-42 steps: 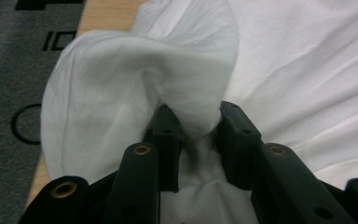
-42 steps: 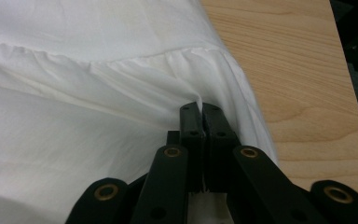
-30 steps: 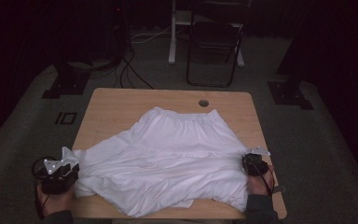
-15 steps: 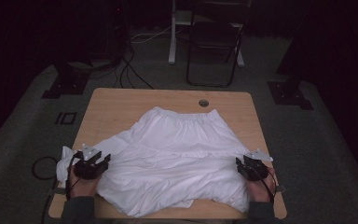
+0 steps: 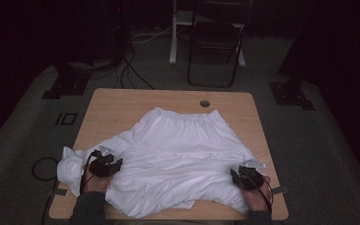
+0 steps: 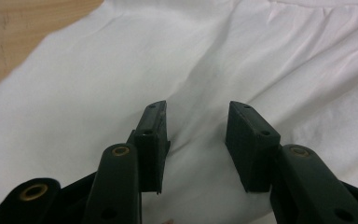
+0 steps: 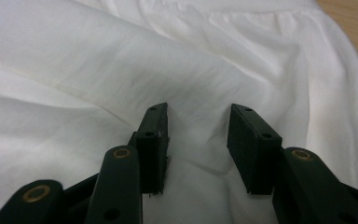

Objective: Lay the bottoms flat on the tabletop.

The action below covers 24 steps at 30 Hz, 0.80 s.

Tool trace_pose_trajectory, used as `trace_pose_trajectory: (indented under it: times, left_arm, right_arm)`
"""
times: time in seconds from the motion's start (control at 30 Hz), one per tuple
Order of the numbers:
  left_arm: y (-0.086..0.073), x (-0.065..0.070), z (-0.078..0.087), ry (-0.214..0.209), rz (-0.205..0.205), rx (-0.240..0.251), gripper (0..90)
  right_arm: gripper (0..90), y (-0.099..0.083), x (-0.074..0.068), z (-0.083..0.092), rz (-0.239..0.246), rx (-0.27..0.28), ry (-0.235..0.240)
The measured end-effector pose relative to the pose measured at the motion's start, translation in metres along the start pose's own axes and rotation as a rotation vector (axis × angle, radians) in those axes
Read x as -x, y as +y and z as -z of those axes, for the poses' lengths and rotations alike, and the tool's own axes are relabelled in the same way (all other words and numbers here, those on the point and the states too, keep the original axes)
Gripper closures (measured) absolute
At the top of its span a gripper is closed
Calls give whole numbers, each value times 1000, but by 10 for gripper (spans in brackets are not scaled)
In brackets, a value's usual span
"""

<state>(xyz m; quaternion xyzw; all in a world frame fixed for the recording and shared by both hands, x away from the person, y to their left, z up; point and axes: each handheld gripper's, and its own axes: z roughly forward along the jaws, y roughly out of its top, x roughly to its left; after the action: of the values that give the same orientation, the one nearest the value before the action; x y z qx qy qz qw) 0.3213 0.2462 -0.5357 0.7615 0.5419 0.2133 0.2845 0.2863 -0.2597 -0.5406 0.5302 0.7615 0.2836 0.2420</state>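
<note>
A white garment (image 5: 178,150) with a gathered waistband lies spread over the wooden table (image 5: 122,108), its near hem rumpled and its left corner hanging past the table's edge. My left gripper (image 5: 107,164) hovers over the garment's near left part, open, with only cloth (image 6: 98,84) below its jaws (image 6: 196,135). My right gripper (image 5: 247,176) sits over the garment's near right corner, also open, with folded white fabric (image 7: 121,60) under it and nothing between its fingers (image 7: 196,135).
A round cable hole (image 5: 205,103) sits near the table's far edge. A black folding chair (image 5: 215,47) and a white post (image 5: 173,33) stand on the dark floor beyond. Cables (image 5: 122,70) trail on the carpet at far left.
My left gripper has moved right from the table's left edge onto the garment. The cloth at the left corner has shifted a little. My right gripper has barely moved.
</note>
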Motion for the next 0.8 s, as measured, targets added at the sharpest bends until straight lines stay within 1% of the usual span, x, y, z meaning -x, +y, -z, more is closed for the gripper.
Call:
trace_pose_trajectory:
  times: [0.03, 0.07, 0.17, 0.3, 0.5, 0.53, 0.6, 0.8]
  left_arm:
    - [-1, 0, 0, -8, 7, 4, 603]
    - [-2, 1, 1, -18, 11, 9, 642]
    - [-5, 5, 4, -16, 3, 11, 733]
    - [-11, 10, 8, -20, 18, 13, 794]
    - [-18, 17, 14, -22, 20, 11, 821]
    - [-22, 19, 16, -30, 33, 23, 823]
    - [-26, 20, 19, -41, 47, 30, 825]
    - [-37, 27, 27, -45, 54, 44, 825]
  right_arm:
    - [583, 0, 0, 0, -6, -1, 4]
    - [591, -1, 1, 1, -10, -6, 7]
    - [630, -2, 1, 3, -14, -12, 20]
    - [683, -5, 1, 6, -16, -17, 28]
    - [740, -10, 3, 11, -18, -21, 33]
    - [746, -10, 3, 11, -20, -20, 33]
    - [756, -11, 3, 12, -19, -23, 31]
    - [775, -15, 3, 16, -17, -28, 26]
